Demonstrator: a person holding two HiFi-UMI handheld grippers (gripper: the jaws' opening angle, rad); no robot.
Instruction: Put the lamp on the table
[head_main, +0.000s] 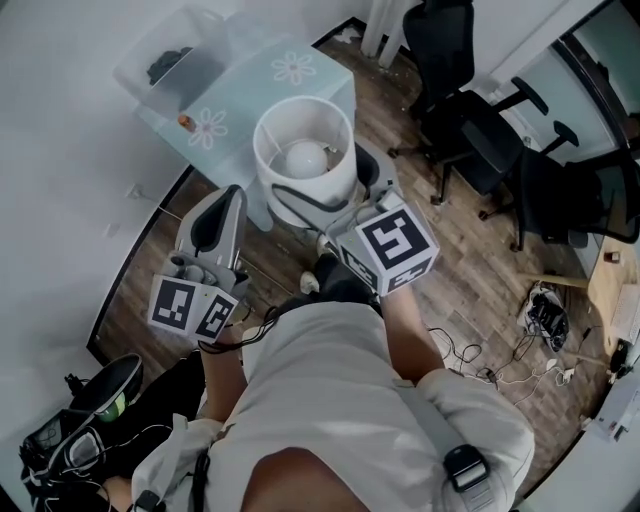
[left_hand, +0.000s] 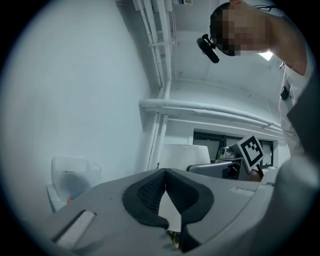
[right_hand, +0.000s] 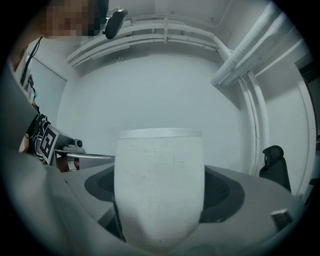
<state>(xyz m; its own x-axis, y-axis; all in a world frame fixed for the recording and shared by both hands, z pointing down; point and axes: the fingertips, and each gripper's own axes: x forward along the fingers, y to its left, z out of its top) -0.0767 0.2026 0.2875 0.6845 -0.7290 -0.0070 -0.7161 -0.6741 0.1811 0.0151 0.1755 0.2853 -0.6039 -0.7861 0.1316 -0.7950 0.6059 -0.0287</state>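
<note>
White lamp (head_main: 303, 150): one, in right gripper (right_hand: 159, 200); one table (head_main: 250, 95).

One lamp (head_main: 305, 155), one table (head_main: 250, 92), one bin (head_main: 172, 48), two grippers (head_main: 233, 195) (head_main: 347, 195)

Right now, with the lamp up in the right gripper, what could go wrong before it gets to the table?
1. The right gripper grips the lamp by its shade alone, so the shade might dent or slip.
2. The left gripper is shut and off to the side, giving no support.
3. A plastic box already sits on the table; the lamp could bump it.
</note>
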